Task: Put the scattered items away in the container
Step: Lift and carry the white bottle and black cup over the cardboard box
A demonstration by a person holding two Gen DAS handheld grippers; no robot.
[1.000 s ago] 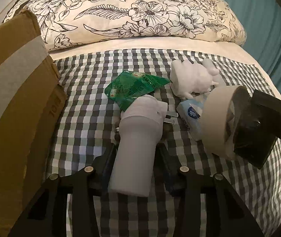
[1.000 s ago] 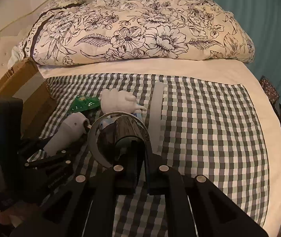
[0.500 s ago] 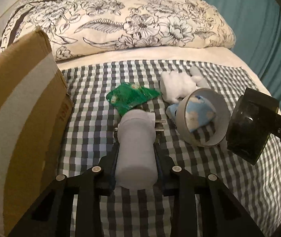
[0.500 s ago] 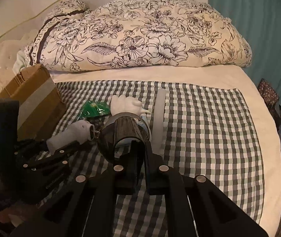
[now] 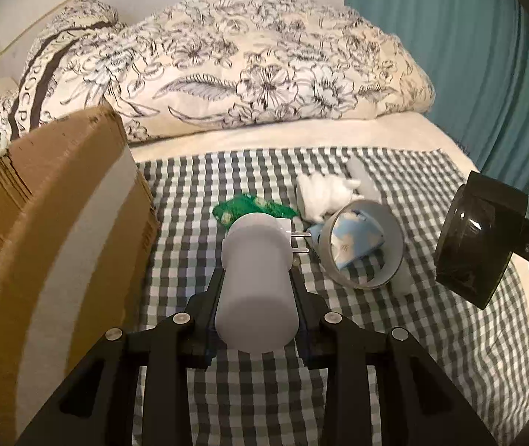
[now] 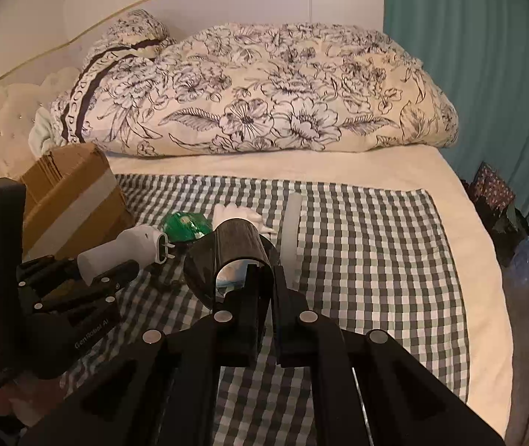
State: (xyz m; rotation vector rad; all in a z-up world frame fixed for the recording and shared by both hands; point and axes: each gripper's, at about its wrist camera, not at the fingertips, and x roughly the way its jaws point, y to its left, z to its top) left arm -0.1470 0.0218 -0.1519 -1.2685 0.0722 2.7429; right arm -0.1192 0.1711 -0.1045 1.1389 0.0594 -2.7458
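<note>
A white plug-in adapter (image 5: 257,278) with two metal prongs hangs above the checked cloth, with my left gripper (image 5: 257,284) shut on its body; it also shows in the right wrist view as the adapter (image 6: 123,251). My right gripper (image 6: 264,275) is shut on the rim of a black tape roll (image 6: 234,249), which is the black roll (image 5: 476,241) at the right of the left wrist view. The cardboard box (image 5: 60,223) stands close on the left. On the cloth lie a grey ring (image 5: 361,249), a light-blue packet (image 5: 353,238) inside it, a green packet (image 5: 249,208) and a white plush toy (image 5: 323,193).
A white stick (image 6: 290,230) lies on the cloth beside the plush toy. A floral quilt (image 6: 264,104) is piled along the back. The bed's right edge drops off toward a teal curtain (image 6: 487,55) and clutter on the floor.
Both grippers rose. The left jaws closed on the adapter and lifted it off the cloth. The black roll came up away from the grey ring, which stayed on the bed.
</note>
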